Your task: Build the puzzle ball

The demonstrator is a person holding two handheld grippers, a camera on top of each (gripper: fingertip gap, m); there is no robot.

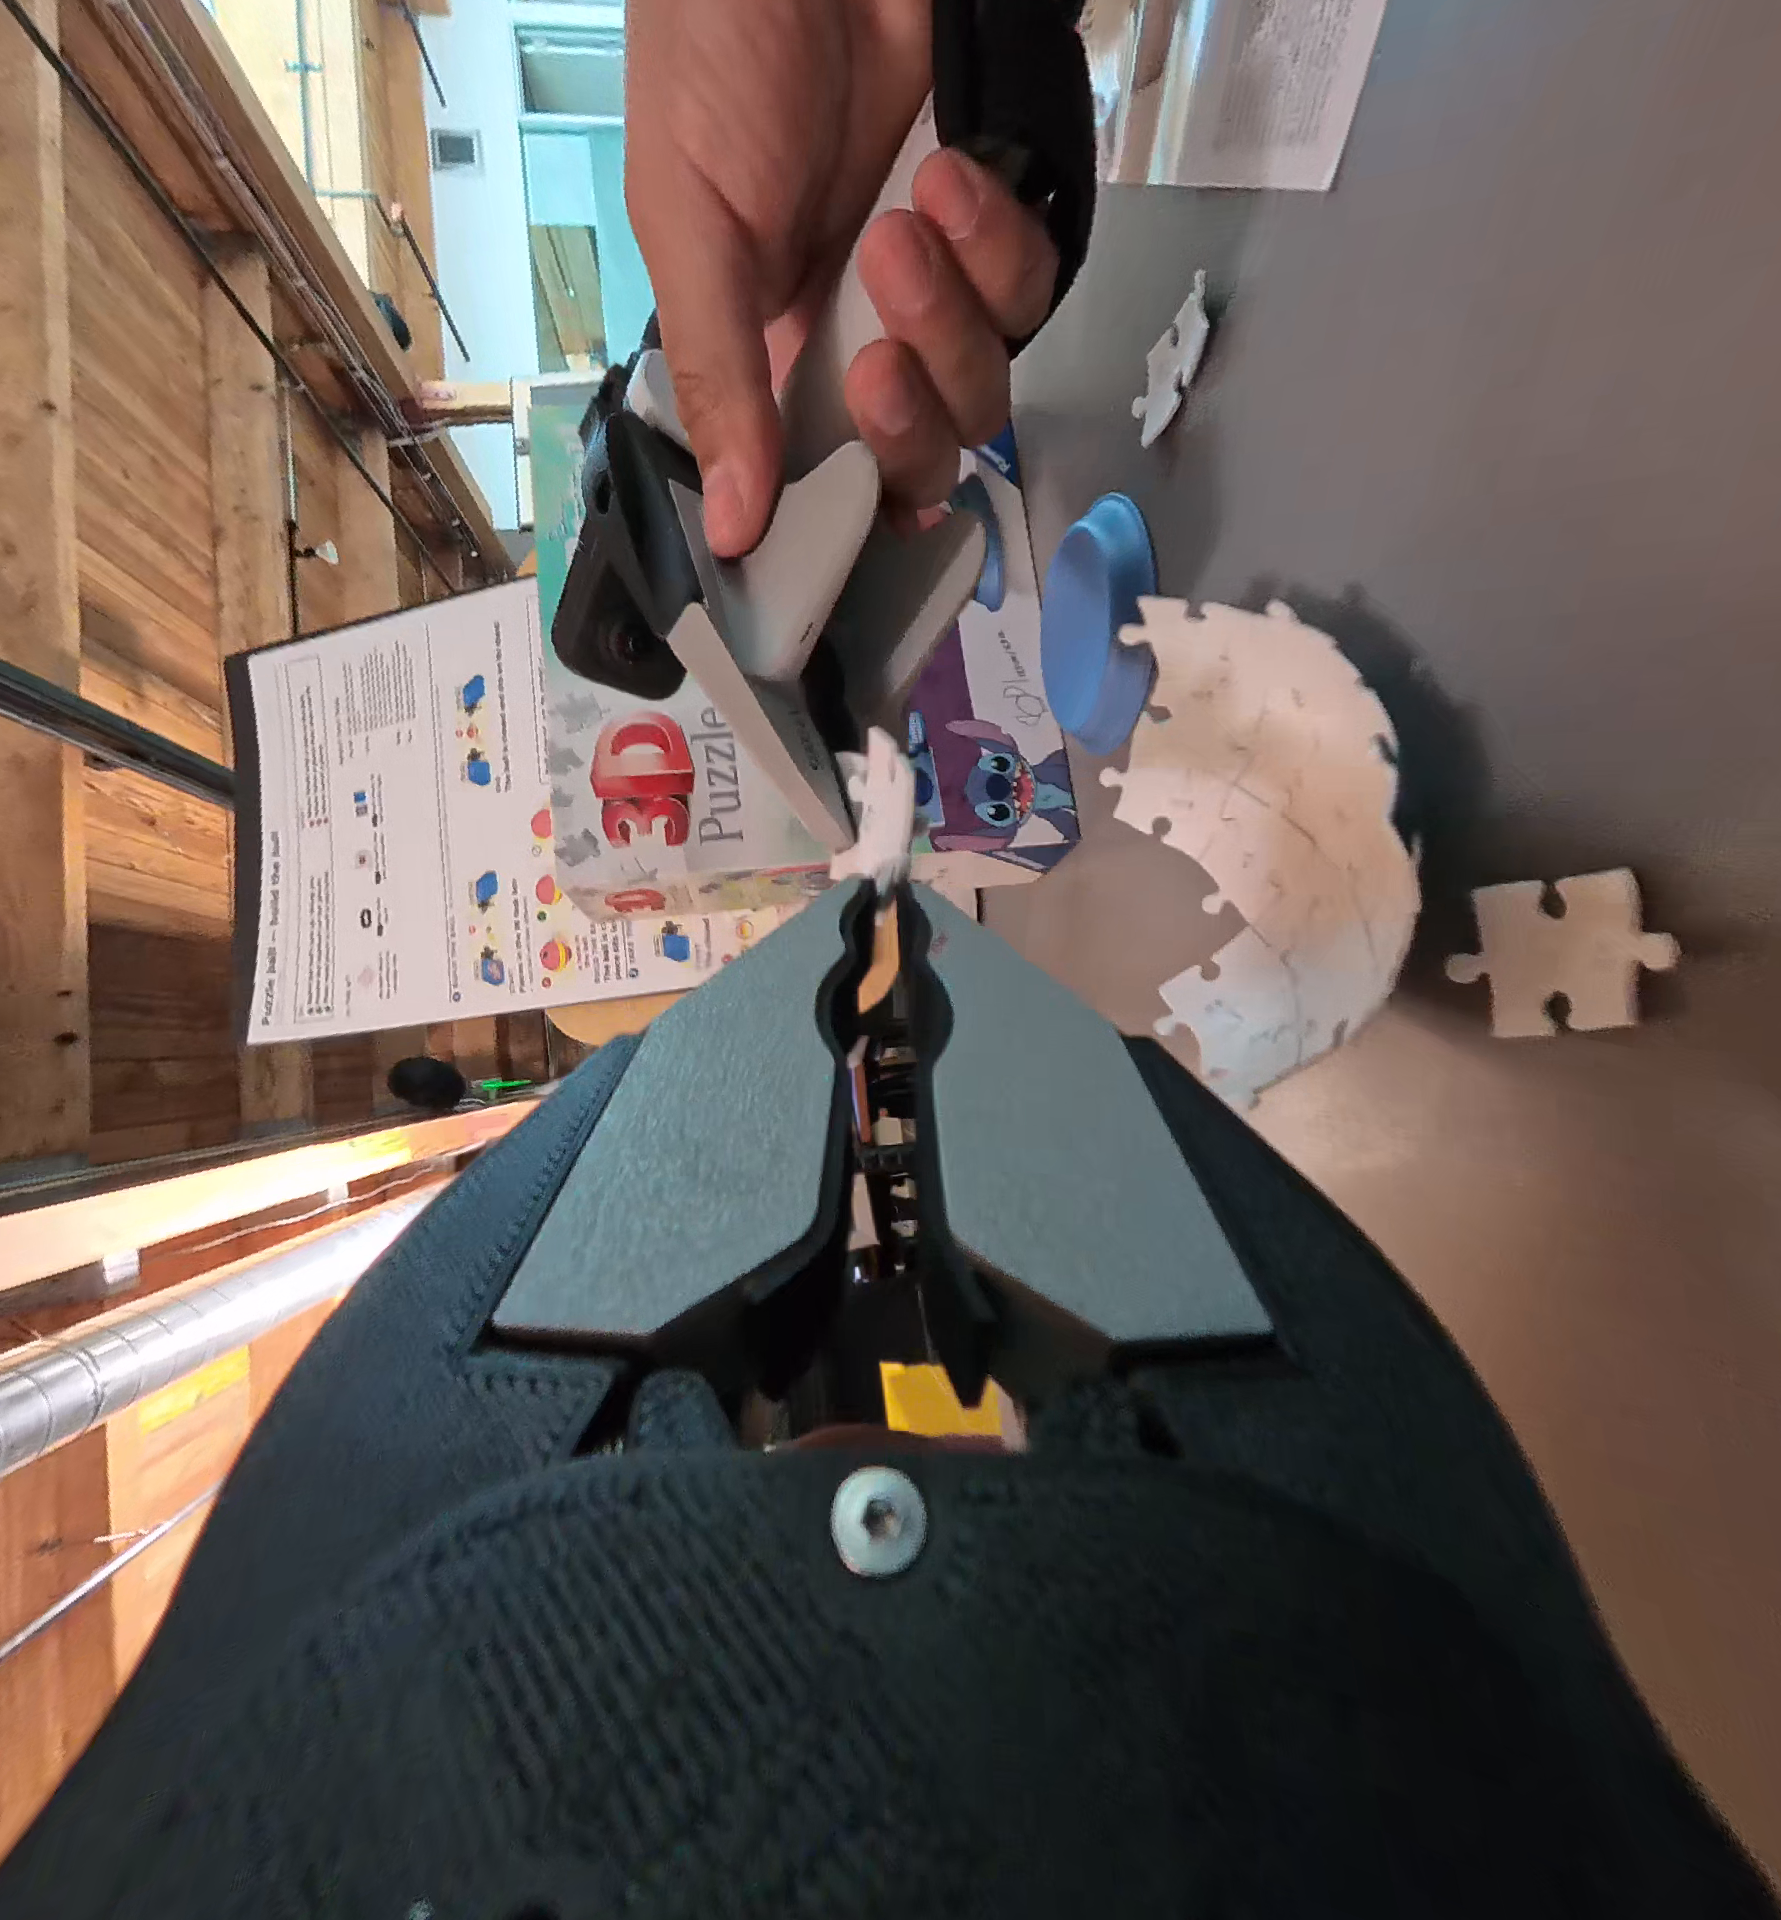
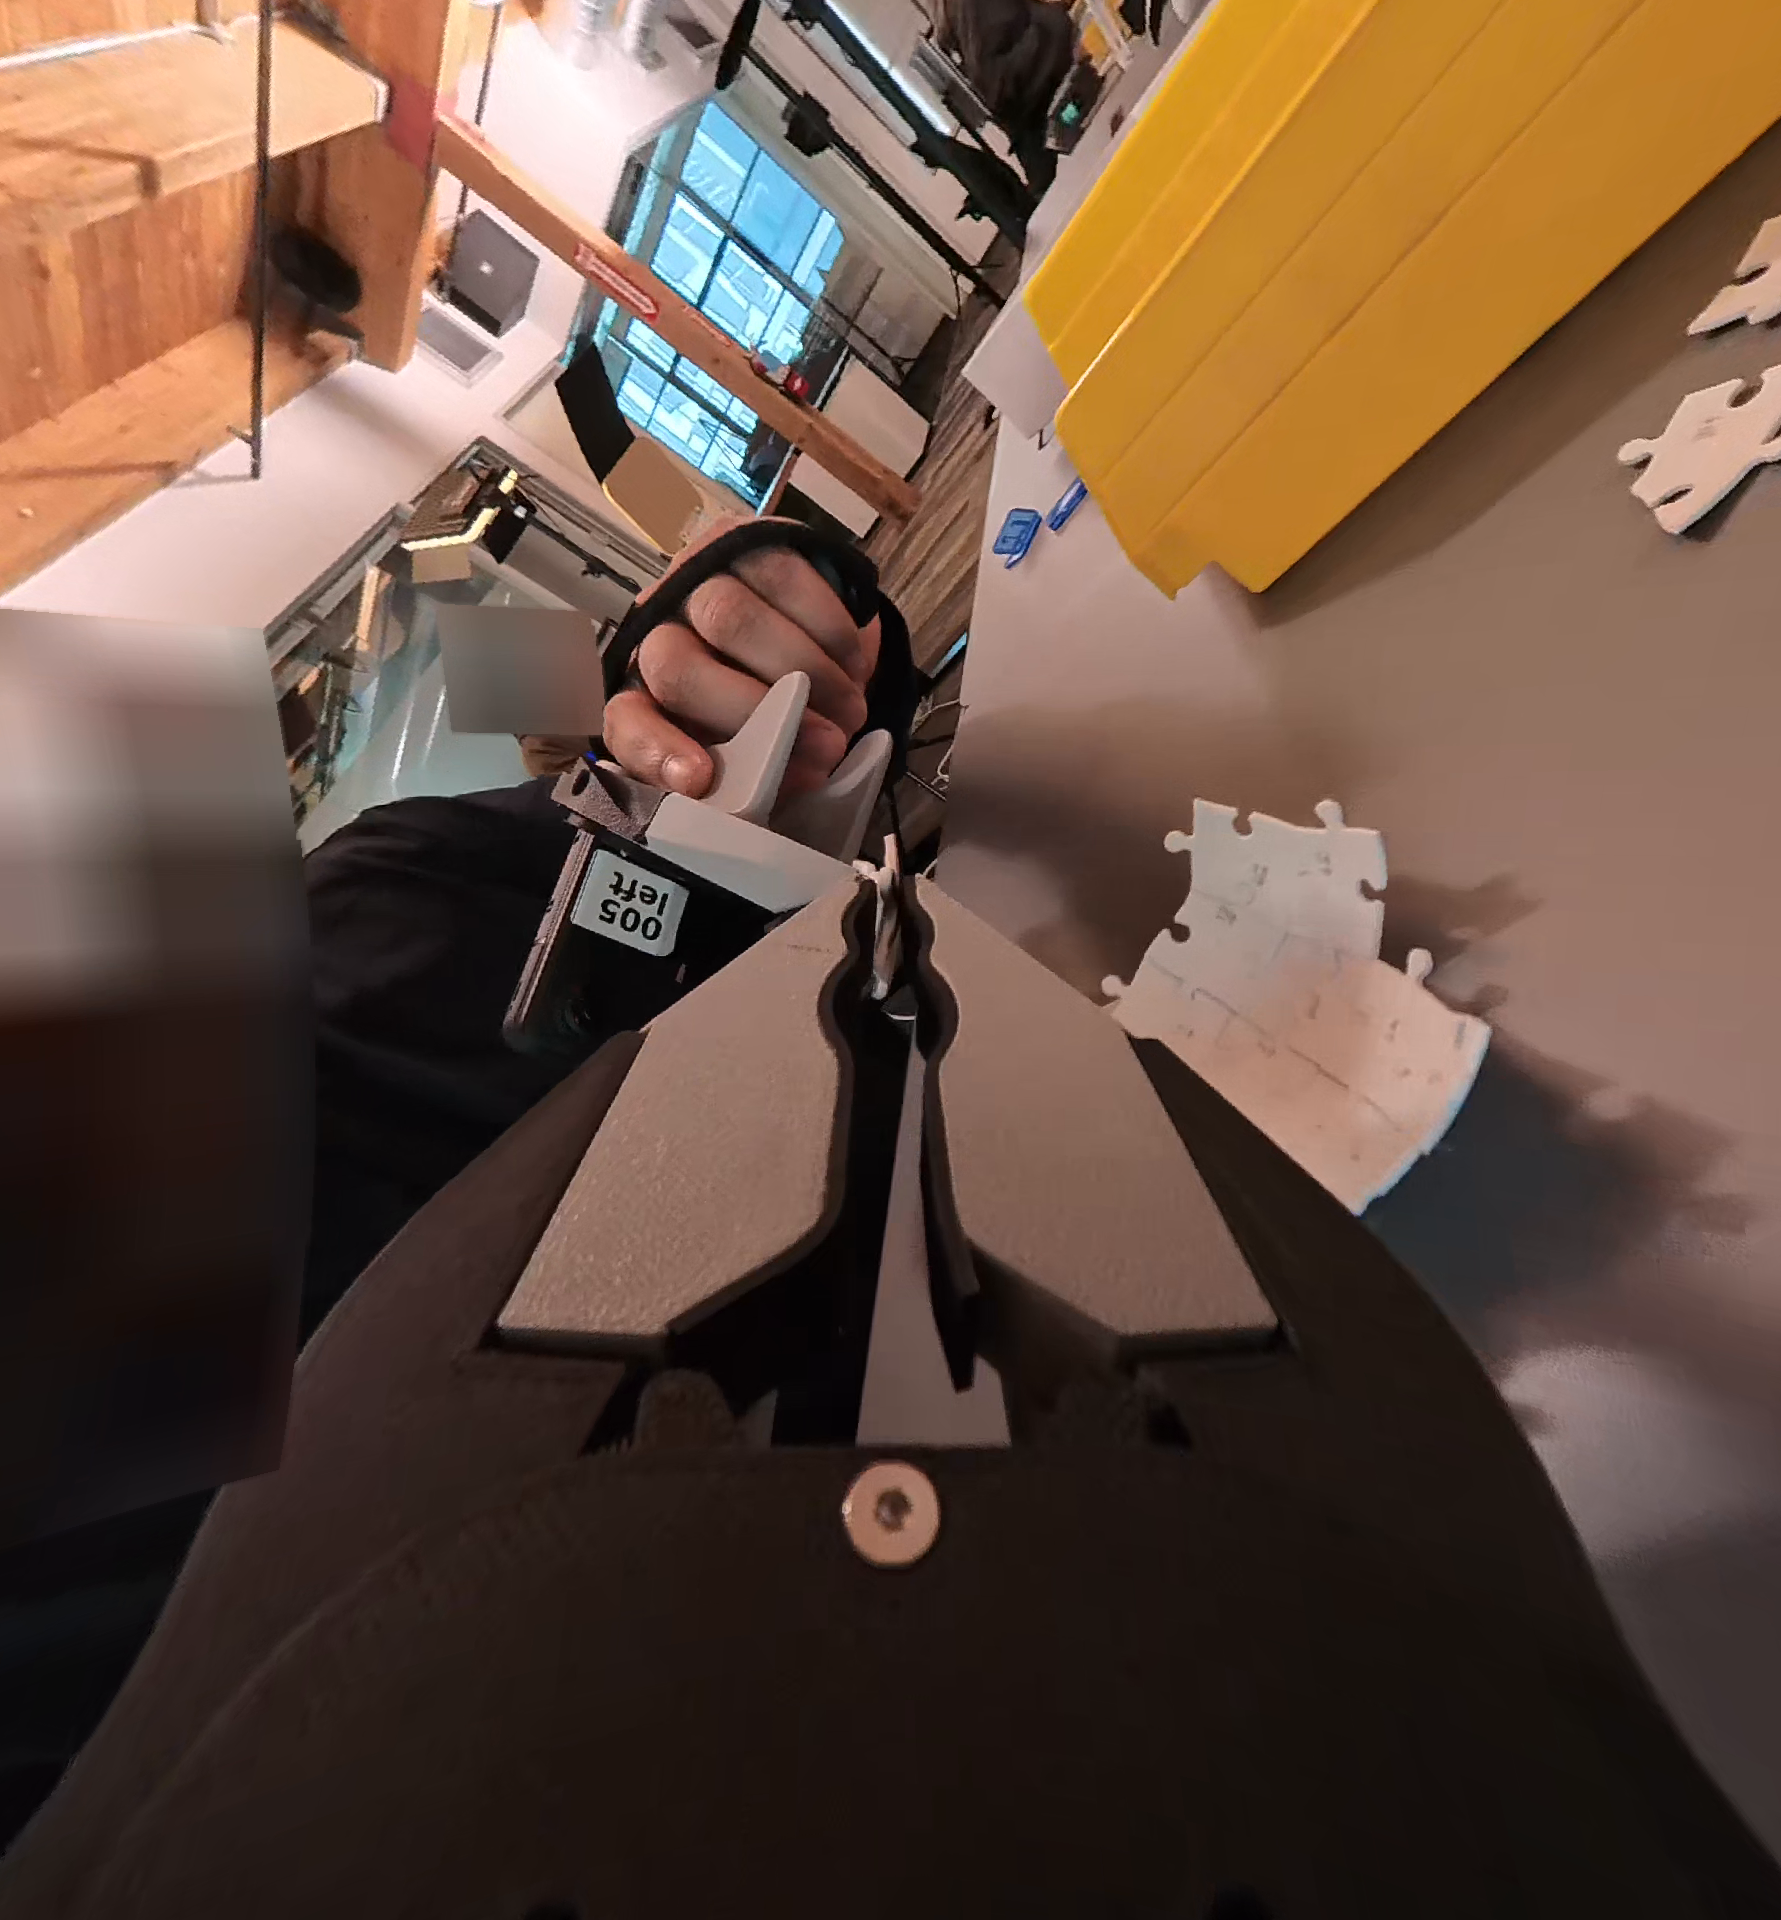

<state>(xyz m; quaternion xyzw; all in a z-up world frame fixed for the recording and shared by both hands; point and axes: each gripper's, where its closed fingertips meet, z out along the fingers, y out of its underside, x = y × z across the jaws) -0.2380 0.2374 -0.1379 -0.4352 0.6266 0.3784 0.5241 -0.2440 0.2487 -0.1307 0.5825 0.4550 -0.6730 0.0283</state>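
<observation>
Both hand-held grippers, left (image 1: 881, 899) and right (image 2: 886, 904), clamped, tip to tip.

Printed writing stands on the puzzle box (image 1: 657, 800), the instruction sheet (image 1: 387, 821) and the left gripper's sticker (image 2: 634, 914).

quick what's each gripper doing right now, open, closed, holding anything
Left gripper: jaws closed on a white puzzle piece.
Right gripper: jaws closed on the same puzzle piece, gripped from the opposite side.
</observation>
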